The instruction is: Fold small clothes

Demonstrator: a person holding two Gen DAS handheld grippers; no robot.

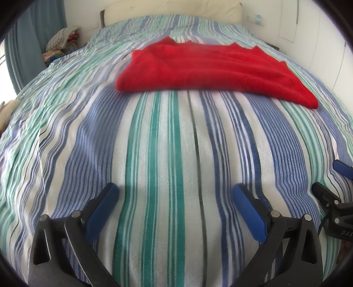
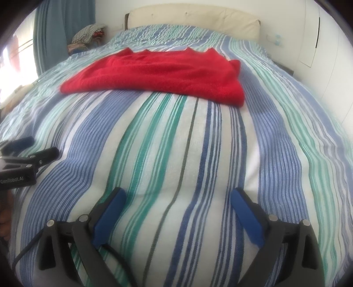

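Note:
A red fleecy garment [image 1: 209,70] lies folded flat on the striped bedspread [image 1: 165,143], well beyond both grippers; it shows again in the right wrist view as the same red garment [image 2: 158,72]. My left gripper [image 1: 176,189] hovers over bare bedspread with its blue pads wide apart and nothing between them. My right gripper [image 2: 177,194] is likewise open and empty above the bedspread [image 2: 176,143]. Each gripper appears at the other view's edge: the right gripper [image 1: 331,176] at the left view's right side, the left gripper [image 2: 39,148] at the right view's left side.
A cream headboard [image 2: 194,19] stands at the far end of the bed. A pile of clothes [image 1: 61,42] sits beside the bed at the far left, next to a blue curtain [image 1: 26,44]. White wall [image 1: 320,44] runs along the right.

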